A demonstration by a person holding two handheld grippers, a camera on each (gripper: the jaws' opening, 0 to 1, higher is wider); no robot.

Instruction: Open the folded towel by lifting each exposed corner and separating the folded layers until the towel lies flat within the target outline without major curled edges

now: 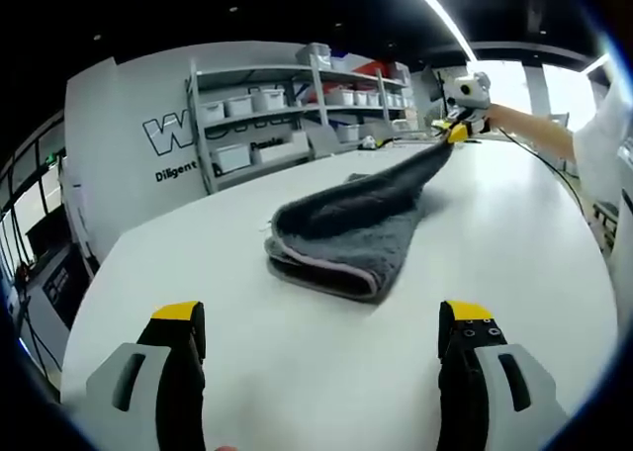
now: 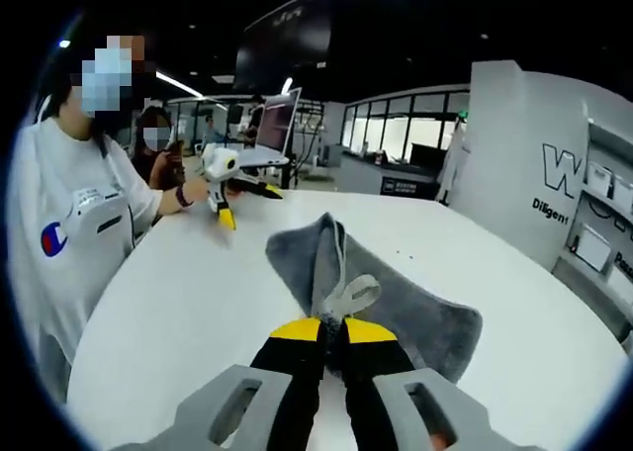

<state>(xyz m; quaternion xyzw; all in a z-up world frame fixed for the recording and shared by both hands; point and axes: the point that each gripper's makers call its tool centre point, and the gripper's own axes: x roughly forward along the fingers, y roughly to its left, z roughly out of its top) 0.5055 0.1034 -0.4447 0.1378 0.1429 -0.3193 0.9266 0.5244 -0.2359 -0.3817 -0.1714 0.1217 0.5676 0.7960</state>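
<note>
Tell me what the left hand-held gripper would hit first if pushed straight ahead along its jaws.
Probably the folded end of the grey towel on the white table: it lies ahead of the open left hand-held gripper, roughly centred between its jaws. Depth is hard to judge.

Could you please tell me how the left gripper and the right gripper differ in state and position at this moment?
The left gripper stands open and empty, its jaws wide apart short of the folded grey terry towel; the right gripper is shut on a towel corner. The left hangs over the bare white table; the right pulls its corner up, stretching the top layer. Both have yellow-tipped black jaws.
</note>
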